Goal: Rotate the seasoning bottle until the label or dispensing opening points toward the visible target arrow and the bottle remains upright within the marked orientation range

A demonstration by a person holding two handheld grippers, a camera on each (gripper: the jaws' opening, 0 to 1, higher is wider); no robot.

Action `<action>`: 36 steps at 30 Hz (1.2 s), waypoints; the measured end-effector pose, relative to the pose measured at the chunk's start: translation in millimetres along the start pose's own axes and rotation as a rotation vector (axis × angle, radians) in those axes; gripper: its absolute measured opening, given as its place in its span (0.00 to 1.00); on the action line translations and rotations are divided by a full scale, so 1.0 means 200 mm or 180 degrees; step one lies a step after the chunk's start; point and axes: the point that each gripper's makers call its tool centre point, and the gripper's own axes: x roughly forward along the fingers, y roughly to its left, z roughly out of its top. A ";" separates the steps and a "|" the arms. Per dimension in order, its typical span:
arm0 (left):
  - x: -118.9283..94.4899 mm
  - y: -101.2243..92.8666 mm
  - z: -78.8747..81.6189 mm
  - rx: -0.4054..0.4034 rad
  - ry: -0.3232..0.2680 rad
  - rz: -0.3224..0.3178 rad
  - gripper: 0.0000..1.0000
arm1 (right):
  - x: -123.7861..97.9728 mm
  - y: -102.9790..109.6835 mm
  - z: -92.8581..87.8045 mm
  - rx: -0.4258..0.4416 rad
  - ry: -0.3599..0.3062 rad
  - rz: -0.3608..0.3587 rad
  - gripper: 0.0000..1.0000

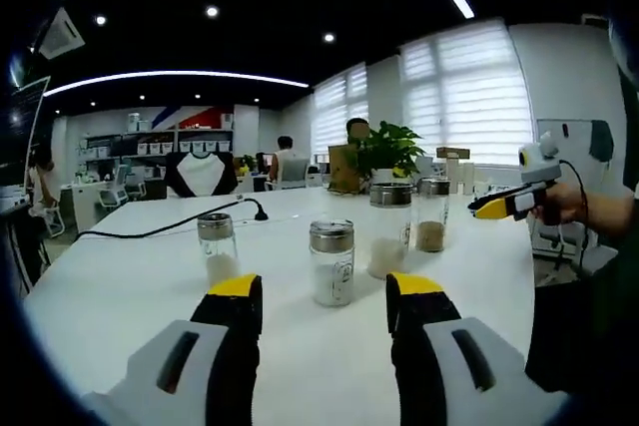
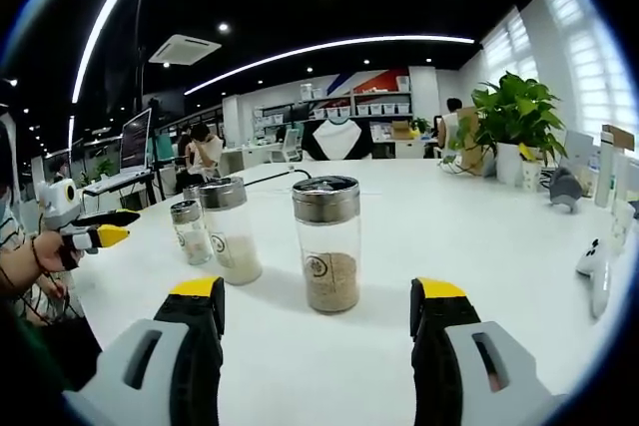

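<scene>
Both claws, the left claw [image 1: 324, 296] and the right claw [image 2: 318, 304], are wide open, each lined up behind a seasoning bottle [image 1: 331, 262] on the white desk [image 1: 130, 286], ready to grab.

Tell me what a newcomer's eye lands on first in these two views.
A row of clear seasoning bottles with metal lids stands upright on the white table: the bottle with white grains sits straight ahead of the left gripper, whose jaws are apart. In the right gripper view, the bottle with brown grains stands just beyond the open right gripper. A leafy potted plant stands at the table's far edge.
</scene>
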 end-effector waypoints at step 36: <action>0.04 0.19 0.08 -0.0072 -0.0122 0.0459 0.53 | -0.02 0.03 -0.04 0.0078 -0.0019 0.0038 0.77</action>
